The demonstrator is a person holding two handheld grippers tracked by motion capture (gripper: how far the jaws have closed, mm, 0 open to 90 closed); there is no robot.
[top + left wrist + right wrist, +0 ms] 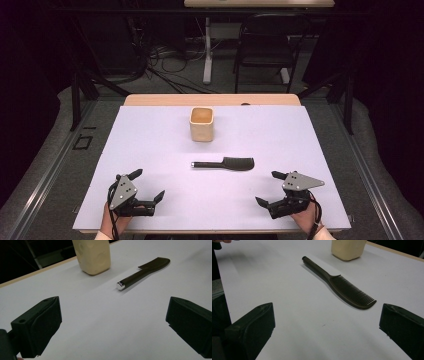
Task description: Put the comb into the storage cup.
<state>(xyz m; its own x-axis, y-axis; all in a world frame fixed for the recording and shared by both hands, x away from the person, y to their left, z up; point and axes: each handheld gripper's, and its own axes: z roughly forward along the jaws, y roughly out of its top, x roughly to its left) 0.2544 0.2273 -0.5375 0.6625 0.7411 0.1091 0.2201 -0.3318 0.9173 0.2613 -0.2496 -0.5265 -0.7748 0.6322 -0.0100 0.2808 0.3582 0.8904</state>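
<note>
A black comb lies flat in the middle of the white table, its handle pointing left, teeth end to the right. Behind it stands a cream square cup, upright. My left gripper rests near the front left corner, open, nothing between its jaws. My right gripper rests near the front right, open and empty too. In the left gripper view the comb shows its shiny handle cap, with the cup behind. In the right gripper view the comb lies just ahead, the cup beyond.
The table's wooden far edge shows behind the white surface. Beyond stand a black chair, cables on the floor and a white table leg. Black frame posts flank the table.
</note>
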